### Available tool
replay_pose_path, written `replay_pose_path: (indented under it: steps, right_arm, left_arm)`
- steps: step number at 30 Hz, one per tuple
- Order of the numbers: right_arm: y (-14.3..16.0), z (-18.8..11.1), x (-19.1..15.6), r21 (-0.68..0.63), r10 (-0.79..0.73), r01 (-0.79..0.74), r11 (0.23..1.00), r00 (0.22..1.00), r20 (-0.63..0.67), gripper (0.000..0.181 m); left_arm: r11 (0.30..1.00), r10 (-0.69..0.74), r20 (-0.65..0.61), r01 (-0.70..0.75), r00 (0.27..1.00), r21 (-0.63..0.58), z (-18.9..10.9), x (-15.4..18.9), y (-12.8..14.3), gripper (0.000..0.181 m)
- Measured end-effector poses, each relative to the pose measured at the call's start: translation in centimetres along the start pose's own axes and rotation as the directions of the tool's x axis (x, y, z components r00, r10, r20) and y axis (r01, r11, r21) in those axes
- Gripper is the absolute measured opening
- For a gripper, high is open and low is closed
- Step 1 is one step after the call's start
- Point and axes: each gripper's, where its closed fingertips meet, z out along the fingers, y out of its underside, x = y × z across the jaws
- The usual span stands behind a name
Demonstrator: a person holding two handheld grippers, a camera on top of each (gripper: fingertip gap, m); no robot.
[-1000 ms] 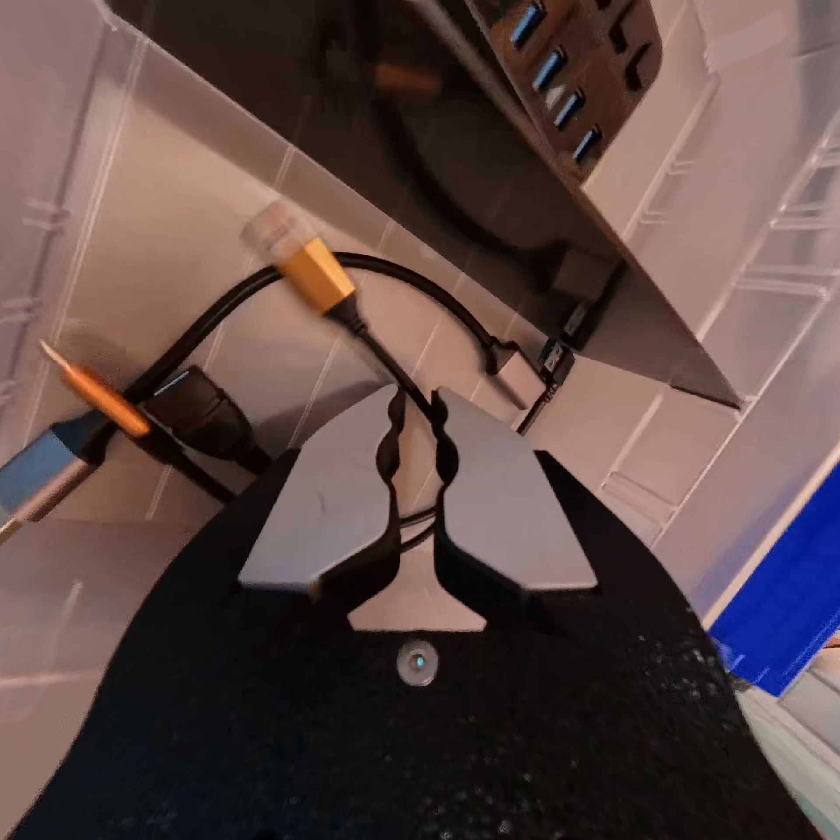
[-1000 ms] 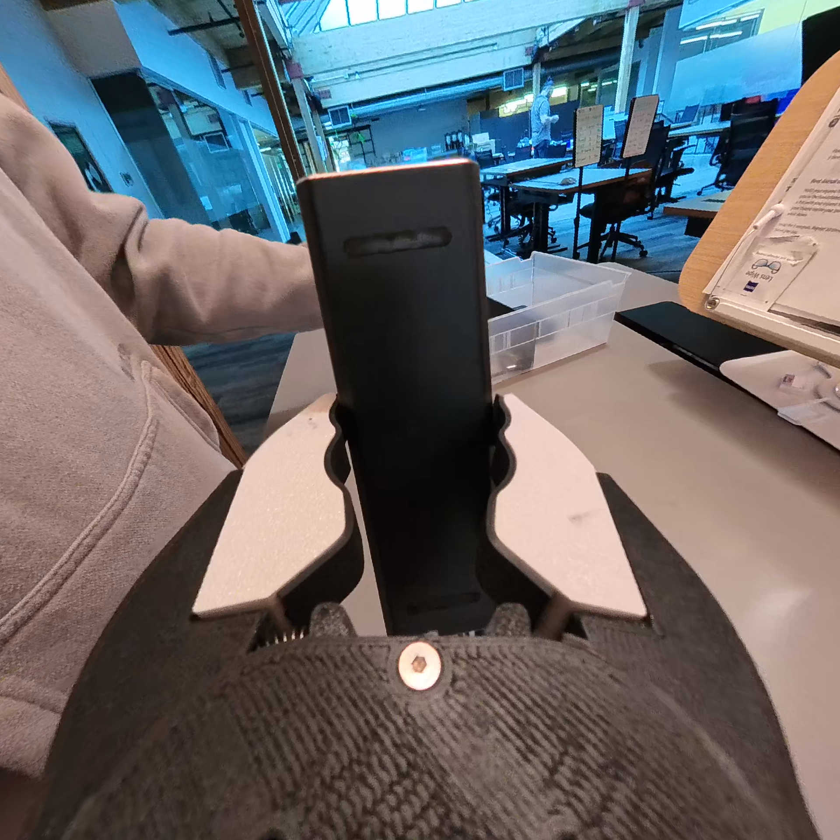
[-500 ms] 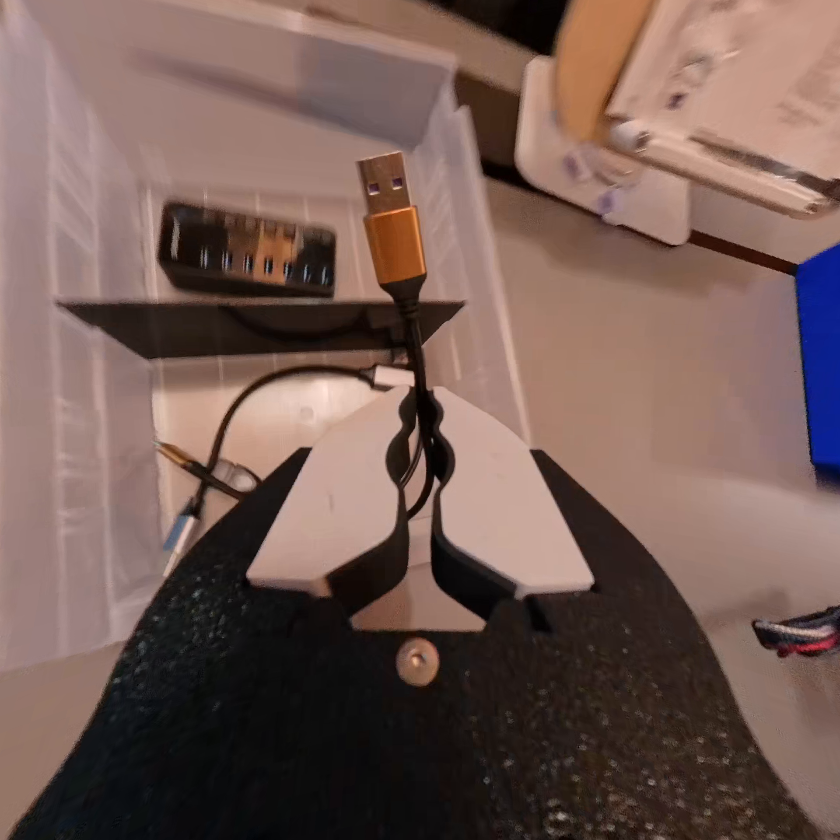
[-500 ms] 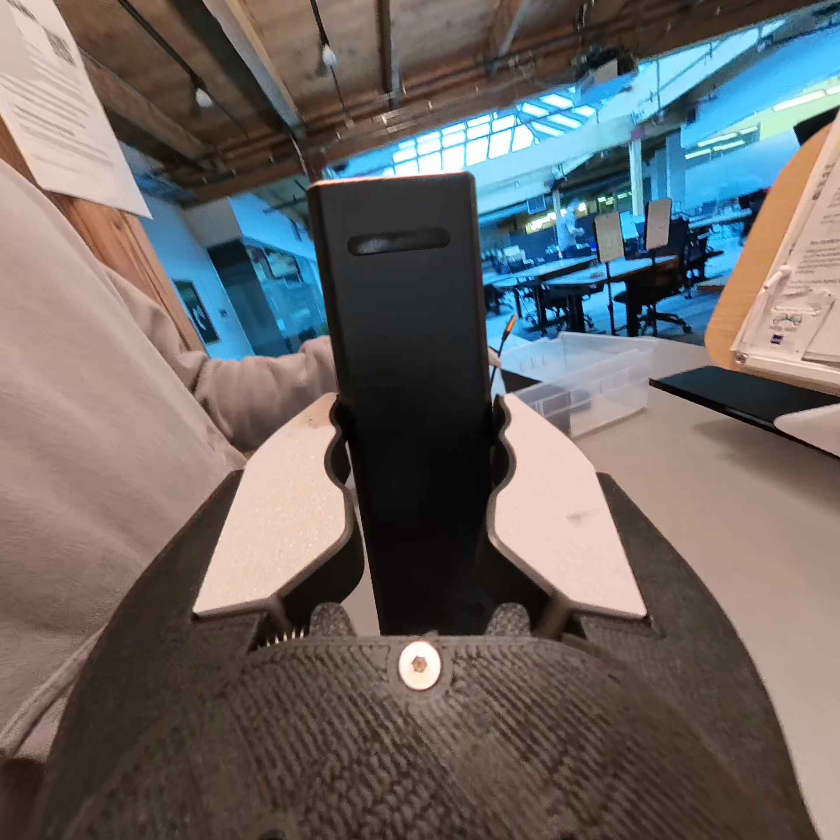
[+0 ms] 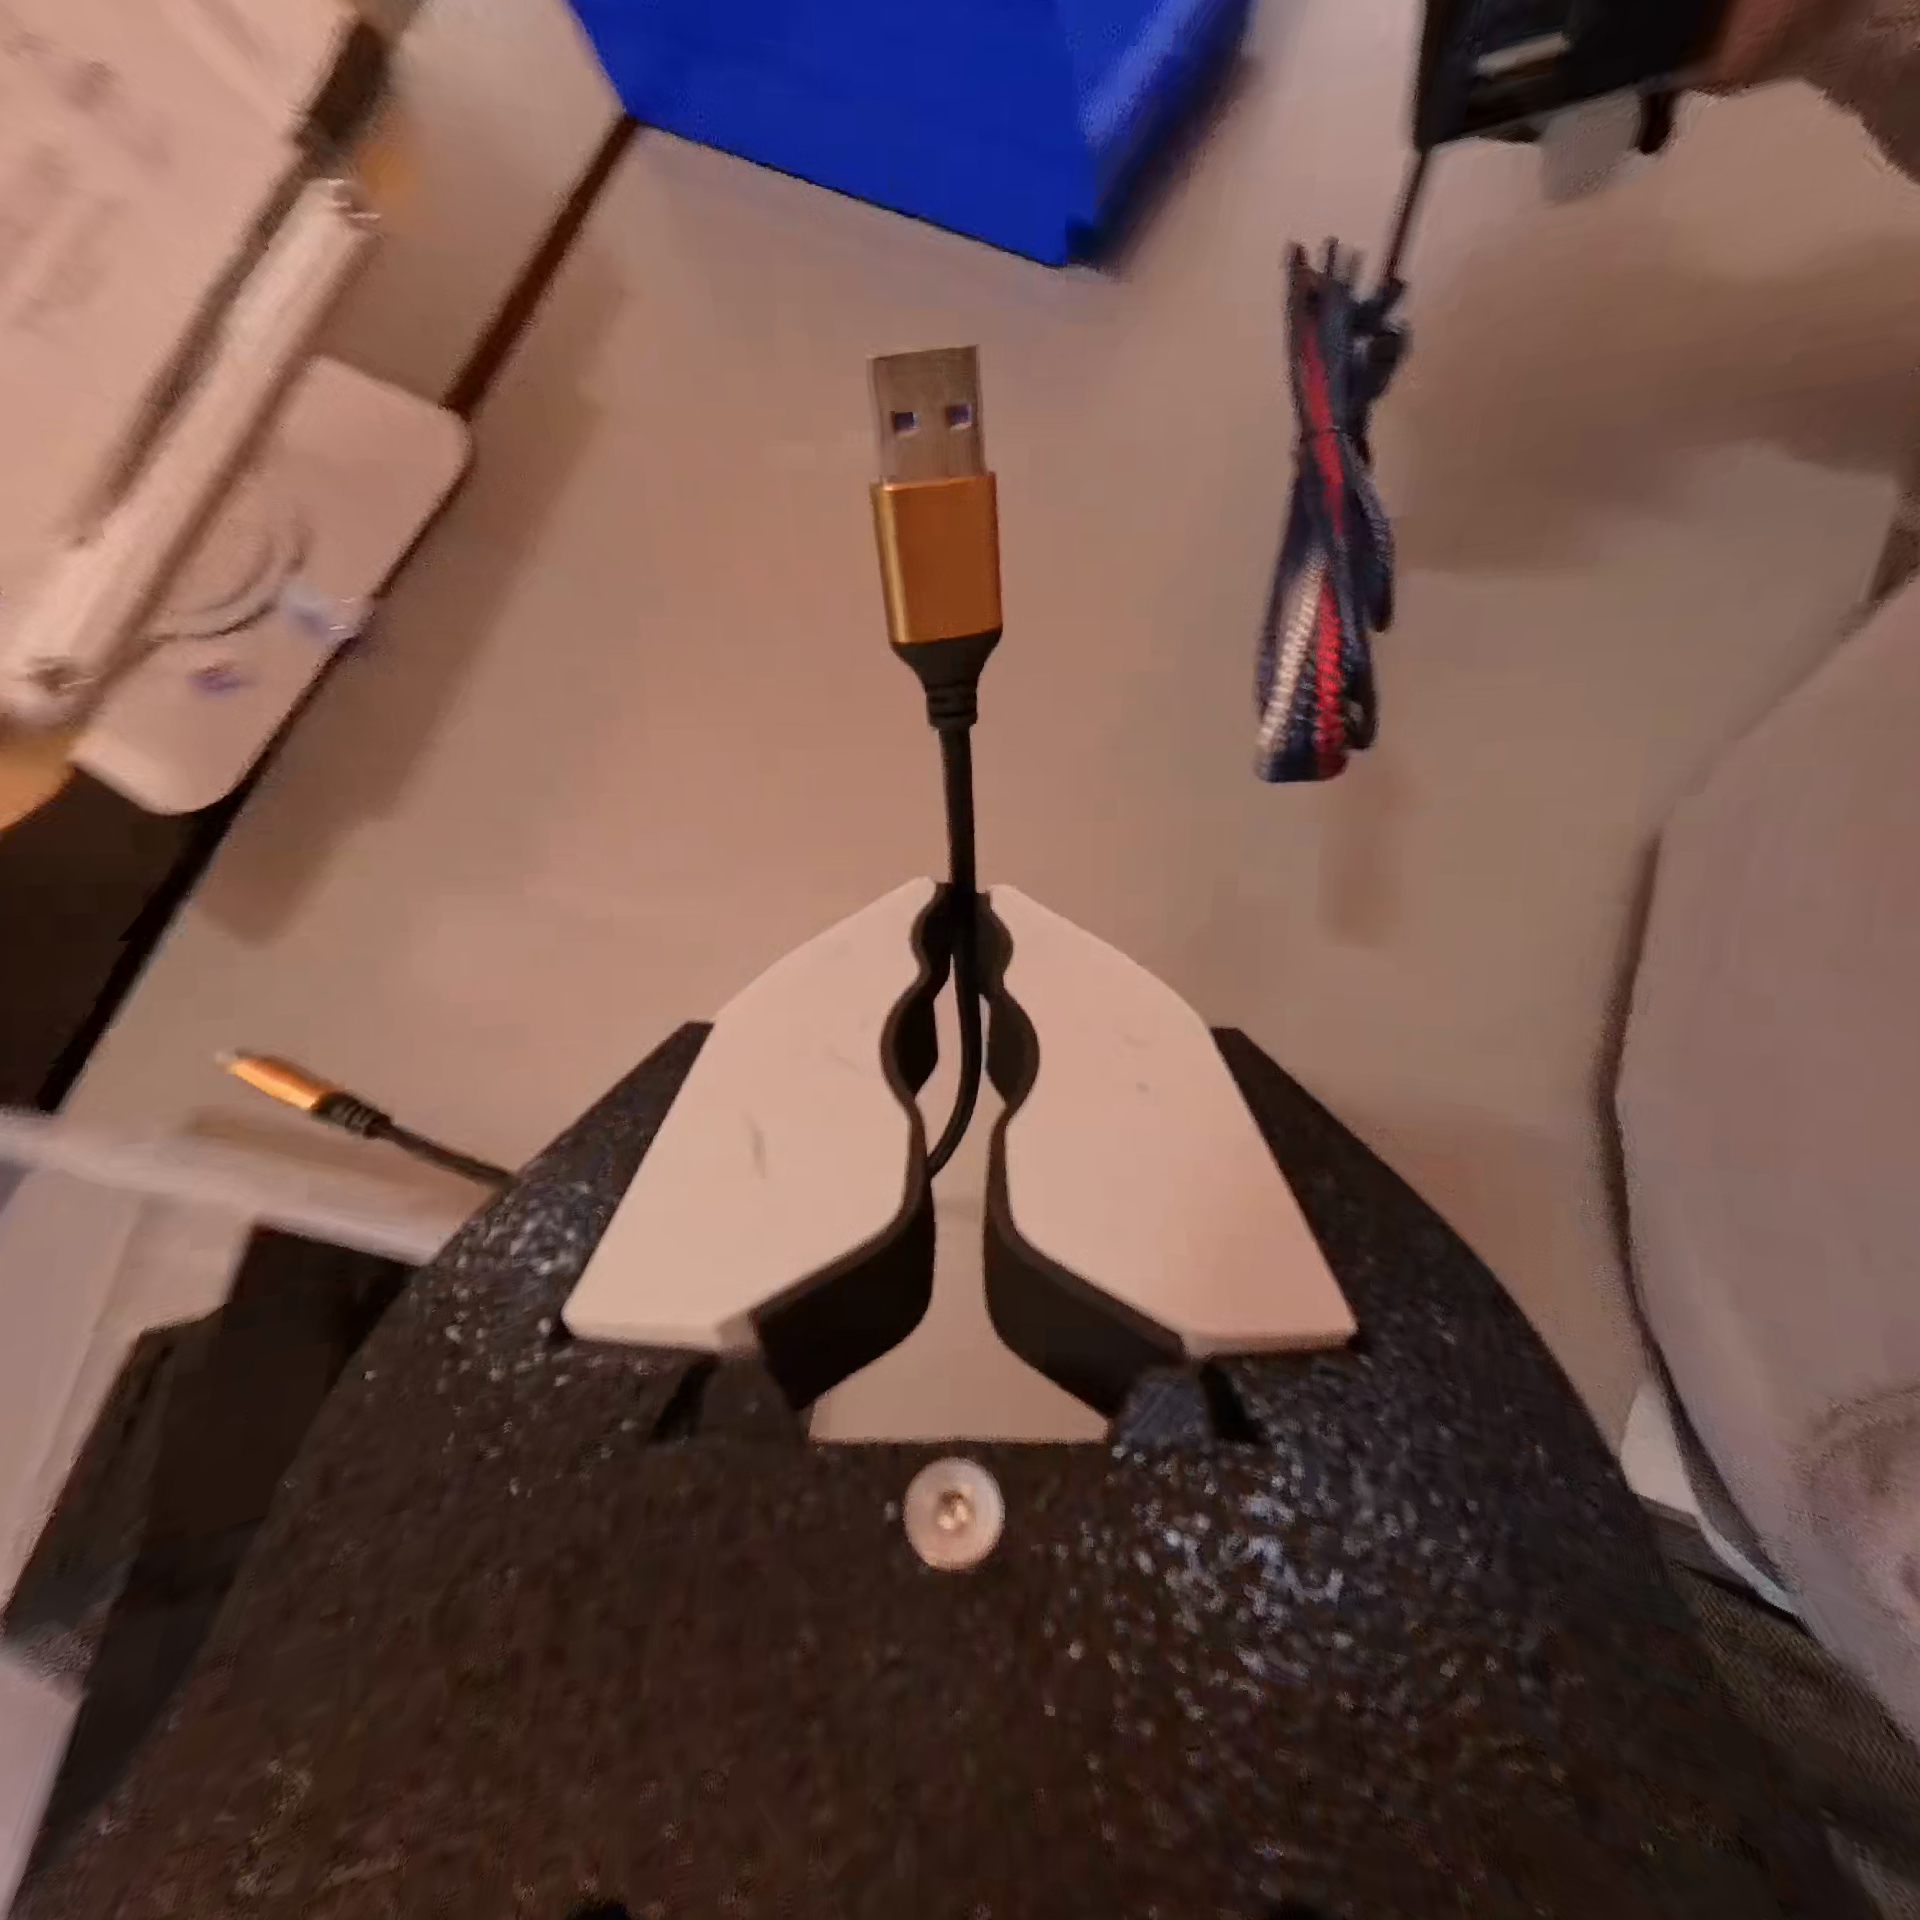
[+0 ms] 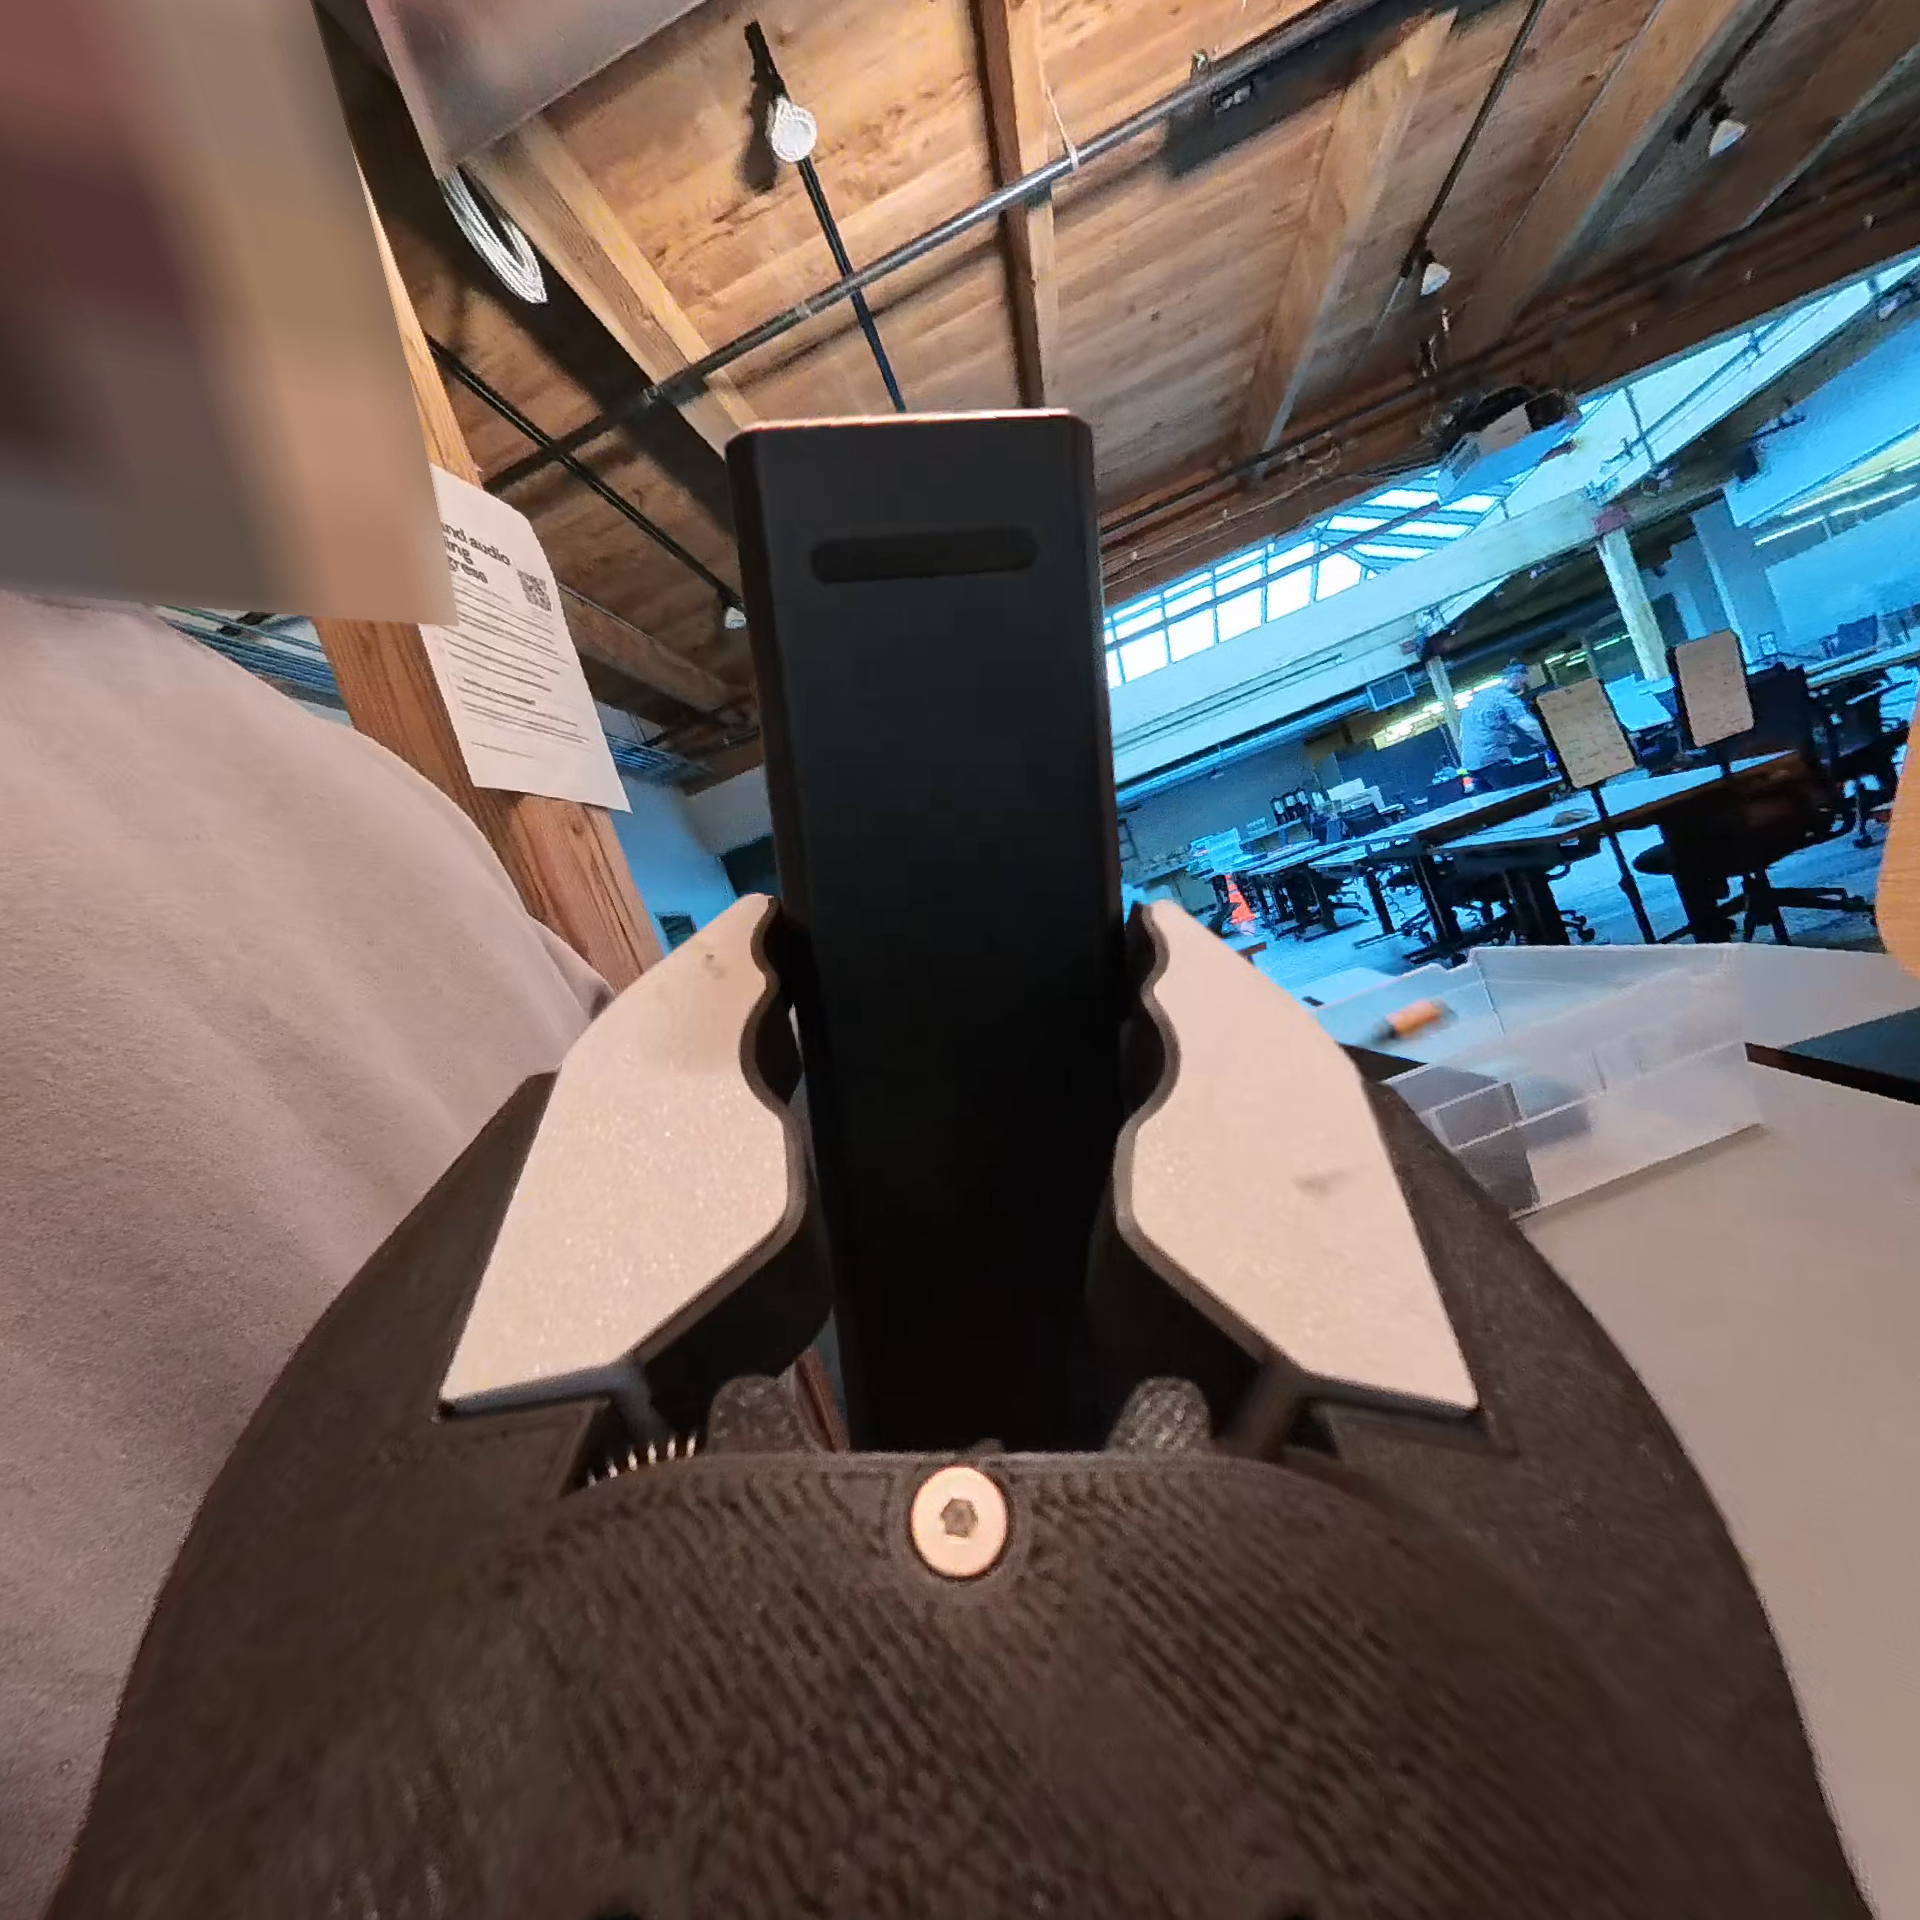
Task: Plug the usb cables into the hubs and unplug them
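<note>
My left gripper (image 5: 961,896) is shut on the black cord of a USB cable (image 5: 937,540). Its gold-sleeved USB-A plug stands straight up ahead of the fingertips, above the pale table (image 5: 582,831). The cable's other gold plug (image 5: 286,1083) pokes out at the left, over the clear bin's rim. My right gripper (image 6: 951,920) is shut on a black USB hub (image 6: 925,790), held upright with its plain back face toward the camera. The hub's ports are hidden. In the left wrist view the hub's end (image 5: 1507,62) shows at the top right.
A blue box (image 5: 914,114) stands at the far edge of the table. A striped lanyard (image 5: 1320,540) hangs at the right. A white stand base (image 5: 281,582) is at the left. A clear plastic bin (image 6: 1579,1049) sits on the table. A person's grey sleeve (image 6: 208,1039) is close left.
My left gripper has lifted the gold cable out of the clear bin and swung right, over the bare table. My right gripper has tilted the hub upward, toward the ceiling.
</note>
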Motion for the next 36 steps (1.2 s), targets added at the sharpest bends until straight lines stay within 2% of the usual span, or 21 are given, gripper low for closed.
replay_pose_path:
  steps: [5,9,13,15,17,21,24,25,27,29,31,33,36]
  right_arm:
    - [0.3,-0.2,0.0,-0.005,-0.002,0.002,1.0,1.0,-0.02,0.062]
    - [0.7,-0.5,0.5,-0.047,-0.035,0.032,0.998,0.997,-0.071,0.063]
    - [0.7,-0.6,0.8,-0.041,-0.042,0.039,0.998,0.995,-0.086,0.062]
    - [0.8,-0.6,0.8,-0.036,-0.045,0.042,0.998,0.995,-0.087,0.062]
    - [1.1,-0.5,0.7,-0.059,-0.055,0.05,0.997,0.995,-0.084,0.062]
    - [1.6,-0.5,0.8,-0.078,-0.066,0.059,0.995,0.993,-0.094,0.062]
    - [1.7,-0.8,1.1,-0.09,-0.079,0.07,0.994,0.991,-0.107,0.062]
    - [1.7,-1.0,1.1,-0.097,-0.085,0.074,0.993,0.99,-0.115,0.062]
    - [1.8,-1.4,1.3,-0.122,-0.102,0.086,0.989,0.986,-0.133,0.062]
    - [1.8,-1.8,1.4,-0.135,-0.108,0.088,0.987,0.984,-0.143,0.063]
    - [1.7,-2.0,1.6,-0.126,-0.105,0.086,0.988,0.983,-0.153,0.063]
    - [1.7,-2.1,1.7,-0.121,-0.104,0.086,0.989,0.983,-0.154,0.062]
    - [1.6,-2.1,1.5,-0.115,-0.106,0.089,0.989,0.983,-0.149,0.062]
  left_arm:
    - [0.999,0.035,-0.078,-0.032,0.996,0.038,3.4,1.9,1.9,0.003]
    - [0.976,0.067,-0.099,-0.045,0.993,0.212,4.3,2.6,1.5,0.003]
    - [0.905,0.002,-0.156,0.065,0.988,0.42,4.2,2.7,0.9,0.003]
    - [0.881,-0.031,-0.147,0.097,0.989,0.463,4.0,2.2,1.0,0.002]
    - [0.885,-0.033,-0.15,0.098,0.988,0.456,4.0,2.2,1.4,0.003]
    - [0.914,-0.017,-0.161,0.08,0.987,0.398,4.3,2.5,2.0,0.003]
    - [0.949,-0.029,-0.188,0.086,0.982,0.303,4.0,2.7,2.1,0.003]
    - [0.965,-0.052,-0.175,0.095,0.983,0.243,3.8,2.4,2.1,0.003]
    - [0.994,-0.097,-0.175,0.105,0.98,0.034,3.7,2.1,2.9,0.003]
    - [0.985,-0.076,-0.148,0.051,0.986,-0.163,3.9,2.0,3.8,0.003]
    - [0.958,-0.05,-0.141,0.007,0.989,-0.285,5.1,2.1,4.6,0.003]
    - [0.926,-0.034,-0.153,-0.027,0.988,-0.376,6.9,2.2,6.1,0.003]
    - [0.923,-0.019,-0.15,-0.04,0.988,-0.383,10.0,2.1,7.7,0.003]
